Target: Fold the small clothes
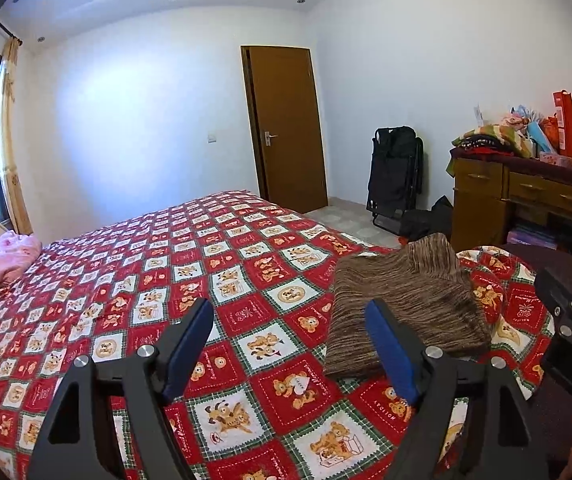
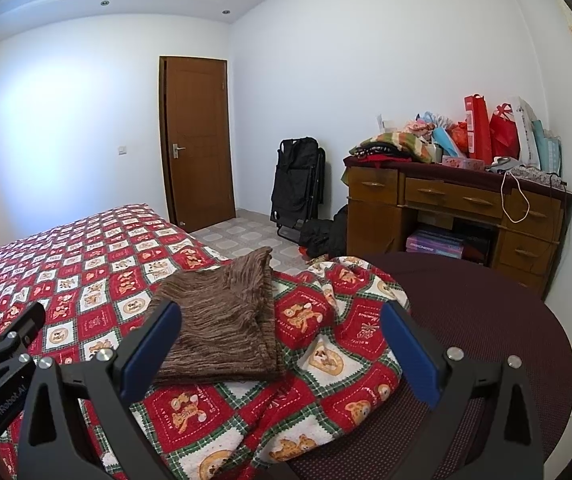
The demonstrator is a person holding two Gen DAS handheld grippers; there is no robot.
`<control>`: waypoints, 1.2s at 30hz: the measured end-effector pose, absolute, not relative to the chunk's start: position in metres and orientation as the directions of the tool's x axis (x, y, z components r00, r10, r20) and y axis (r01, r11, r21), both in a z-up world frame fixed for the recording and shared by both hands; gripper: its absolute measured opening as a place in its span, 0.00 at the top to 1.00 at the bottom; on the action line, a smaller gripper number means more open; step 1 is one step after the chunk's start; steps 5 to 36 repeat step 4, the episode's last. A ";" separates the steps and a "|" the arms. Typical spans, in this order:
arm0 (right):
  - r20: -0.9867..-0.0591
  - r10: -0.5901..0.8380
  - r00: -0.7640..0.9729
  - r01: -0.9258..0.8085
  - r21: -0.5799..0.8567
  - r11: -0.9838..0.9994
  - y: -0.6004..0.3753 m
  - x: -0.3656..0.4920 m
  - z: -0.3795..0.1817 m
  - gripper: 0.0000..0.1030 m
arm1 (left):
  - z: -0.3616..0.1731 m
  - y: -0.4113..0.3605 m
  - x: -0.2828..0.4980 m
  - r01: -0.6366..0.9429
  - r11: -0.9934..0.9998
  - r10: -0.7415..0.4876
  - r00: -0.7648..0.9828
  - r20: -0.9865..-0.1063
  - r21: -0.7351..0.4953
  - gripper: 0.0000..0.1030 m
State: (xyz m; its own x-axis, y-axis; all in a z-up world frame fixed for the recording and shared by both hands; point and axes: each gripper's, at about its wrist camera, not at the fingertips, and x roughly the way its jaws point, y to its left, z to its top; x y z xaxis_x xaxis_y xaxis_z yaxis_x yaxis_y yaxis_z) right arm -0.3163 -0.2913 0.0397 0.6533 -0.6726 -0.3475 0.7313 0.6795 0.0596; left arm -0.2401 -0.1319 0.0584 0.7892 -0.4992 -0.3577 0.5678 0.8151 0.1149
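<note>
Brown ribbed knit garment (image 1: pixel 406 304) lies on the bed w/ the red teddy-bear quilt (image 1: pixel 125 300), near the bed's corner on the side toward the desk (image 2: pixel 454 208), already doubled over into a rough rectangle w/ one flap or sleeve end sticking out at the far side. Looks partly folded, prob not finished.

Left gripper (image 1: pixel 290 344) is released: blue pads spread wide, only quilt showing btwn them, nothing held. Right gripper (image 2: pixel 281 344) likewise released, jaws apart, nothing pinched; the knit's near edge shows btwn its pads in the right wrist view but isn't touched.

Key relation: garment sits ahead of both grippers and lower. From the left gripper it's off to the right, its near left corner just past that gripper's right pad (image 1: pixel 392 354). From the right gripper it's ahead and a bit left, more or less in line w/ the left pad (image 2: pixel 151 350). Long axis runs away from the grippers, near edge to far flap. Right gripper seems the nearer and better lined up; the left would need to shift right to reach the near left corner.

Other gripper's body shows at each view's edge, so the two are close side by side
</note>
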 end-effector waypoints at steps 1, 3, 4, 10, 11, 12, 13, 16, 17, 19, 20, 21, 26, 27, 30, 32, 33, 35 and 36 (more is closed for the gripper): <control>-0.347 -0.673 0.653 0.731 0.059 0.680 -0.292 -0.316 0.040 0.02 | 0.058 -0.132 -0.239 0.567 0.816 -0.497 0.788 -0.362 0.115 0.23; -0.347 -0.673 0.653 0.731 0.059 0.680 -0.292 -0.316 0.040 0.02 | 0.057 -0.132 -0.237 0.570 0.814 -0.498 0.782 -0.374 0.110 0.23; -0.346 -0.674 0.653 0.731 0.058 0.679 -0.292 -0.316 0.039 0.02 | 0.057 -0.132 -0.235 0.572 0.813 -0.499 0.779 -0.380 0.106 0.23; -0.346 -0.674 0.653 0.731 0.058 0.679 -0.292 -0.316 0.039 0.02 | 0.057 -0.132 -0.235 0.572 0.813 -0.499 0.779 -0.380 0.106 0.23; -0.346 -0.674 0.653 0.731 0.058 0.679 -0.292 -0.316 0.039 0.02 | 0.057 -0.132 -0.235 0.572 0.813 -0.499 0.779 -0.380 0.106 0.23; -0.346 -0.674 0.653 0.731 0.058 0.679 -0.292 -0.316 0.039 0.02 | 0.057 -0.132 -0.235 0.572 0.813 -0.499 0.779 -0.380 0.106 0.23; -0.346 -0.674 0.653 0.731 0.058 0.679 -0.292 -0.316 0.039 0.02 | 0.057 -0.132 -0.235 0.572 0.813 -0.499 0.779 -0.380 0.106 0.23; -0.346 -0.674 0.653 0.731 0.058 0.679 -0.292 -0.316 0.039 0.02 | 0.057 -0.132 -0.235 0.572 0.813 -0.499 0.779 -0.380 0.106 0.23; -0.346 -0.674 0.653 0.731 0.058 0.679 -0.292 -0.316 0.039 0.02 | 0.057 -0.132 -0.235 0.572 0.813 -0.499 0.779 -0.380 0.106 0.23; -0.346 -0.674 0.653 0.731 0.058 0.679 -0.292 -0.316 0.039 0.02 | 0.057 -0.132 -0.235 0.572 0.813 -0.499 0.779 -0.380 0.106 0.23; -0.346 -0.674 0.653 0.731 0.058 0.679 -0.292 -0.316 0.039 0.02 | 0.057 -0.132 -0.235 0.572 0.813 -0.499 0.779 -0.380 0.106 0.23; -0.346 -0.674 0.653 0.731 0.058 0.679 -0.292 -0.316 0.039 0.02 | 0.057 -0.132 -0.235 0.572 0.813 -0.499 0.779 -0.380 0.106 0.23; -0.346 -0.674 0.653 0.731 0.058 0.679 -0.292 -0.316 0.039 0.02 | 0.057 -0.132 -0.235 0.572 0.813 -0.499 0.779 -0.380 0.106 0.23; -0.346 -0.674 0.653 0.731 0.058 0.679 -0.292 -0.316 0.039 0.02 | 0.057 -0.132 -0.235 0.572 0.813 -0.499 0.779 -0.380 0.106 0.23; -0.346 -0.674 0.653 0.731 0.058 0.679 -0.292 -0.316 0.039 0.02 | 0.057 -0.132 -0.235 0.572 0.813 -0.499 0.779 -0.380 0.106 0.23; -0.346 -0.674 0.653 0.731 0.058 0.679 -0.292 -0.316 0.039 0.02 | 0.057 -0.132 -0.235 0.572 0.813 -0.499 0.779 -0.380 0.106 0.23; -0.346 -0.674 0.653 0.731 0.058 0.679 -0.292 -0.316 0.039 0.02 | 0.057 -0.132 -0.235 0.572 0.813 -0.499 0.779 -0.380 0.106 0.23; -0.346 -0.674 0.653 0.731 0.058 0.679 -0.292 -0.316 0.039 0.02 | 0.057 -0.132 -0.235 0.572 0.813 -0.499 0.779 -0.380 0.106 0.23; -0.346 -0.674 0.653 0.731 0.058 0.679 -0.292 -0.316 0.039 0.02 | 0.057 -0.132 -0.235 0.572 0.813 -0.499 0.779 -0.380 0.106 0.23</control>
